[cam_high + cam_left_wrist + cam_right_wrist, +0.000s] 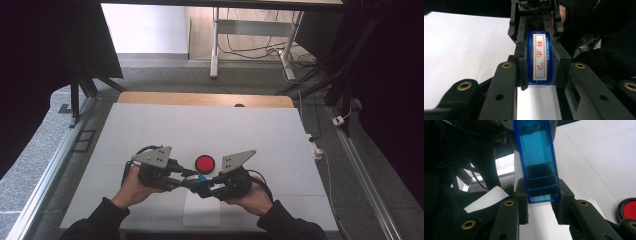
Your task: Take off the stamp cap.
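Observation:
A small blue see-through stamp [200, 181] hangs just above the white table cover near the front middle, held between both grippers. My left gripper [186, 176] comes in from the left and is shut on it. In the left gripper view the stamp [540, 60], with a white label and red characters, sits between that gripper's pads [522, 65]. My right gripper [211, 187] comes in from the right and is shut on the stamp's other end. Its pads [522, 195] clamp the clear blue body [540, 167]. A round red ink pad [204, 162] lies just beyond the grippers.
The white cover [150, 130] spans the table, with a wooden edge [205, 98] at the far side. A white paper slip [201, 212] lies under the hands at the front. Metal rails [47, 175] run along both sides, and desk legs with cables [250, 50] stand beyond.

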Available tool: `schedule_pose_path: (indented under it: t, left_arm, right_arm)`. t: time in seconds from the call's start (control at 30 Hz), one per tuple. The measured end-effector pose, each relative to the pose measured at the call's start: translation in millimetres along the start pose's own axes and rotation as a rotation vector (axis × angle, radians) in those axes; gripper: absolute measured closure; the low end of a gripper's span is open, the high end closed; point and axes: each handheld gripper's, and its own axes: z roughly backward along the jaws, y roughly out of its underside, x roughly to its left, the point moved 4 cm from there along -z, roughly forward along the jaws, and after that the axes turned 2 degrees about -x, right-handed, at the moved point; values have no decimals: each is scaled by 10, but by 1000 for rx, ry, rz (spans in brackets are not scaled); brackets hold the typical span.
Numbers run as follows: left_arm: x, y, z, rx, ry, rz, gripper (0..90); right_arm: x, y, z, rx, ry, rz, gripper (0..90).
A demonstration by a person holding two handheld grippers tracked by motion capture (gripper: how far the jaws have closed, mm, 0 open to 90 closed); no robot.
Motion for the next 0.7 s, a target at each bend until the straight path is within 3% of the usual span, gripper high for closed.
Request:
schedule_pose_path:
  t: [0.17,0.33,0.5,0.63,0.7]
  left_arm:
    - [15,8,11,-24,49,38,706]
    - [20,15,9,-24,64,51,706]
    - [11,8,5,-11,37,31,706]
    - [-13,-8,-14,38,-1,-6,706]
    - [-13,-9,-14,40,3,-3,706]
  right_arm:
    - [39,-13,9,0,-3,57,694]
    - [57,-12,5,7,-6,75,695]
    - [35,-10,4,16,1,43,695]
    - [13,12,-10,28,5,6,695]
    - [13,16,-15,36,8,17,695]
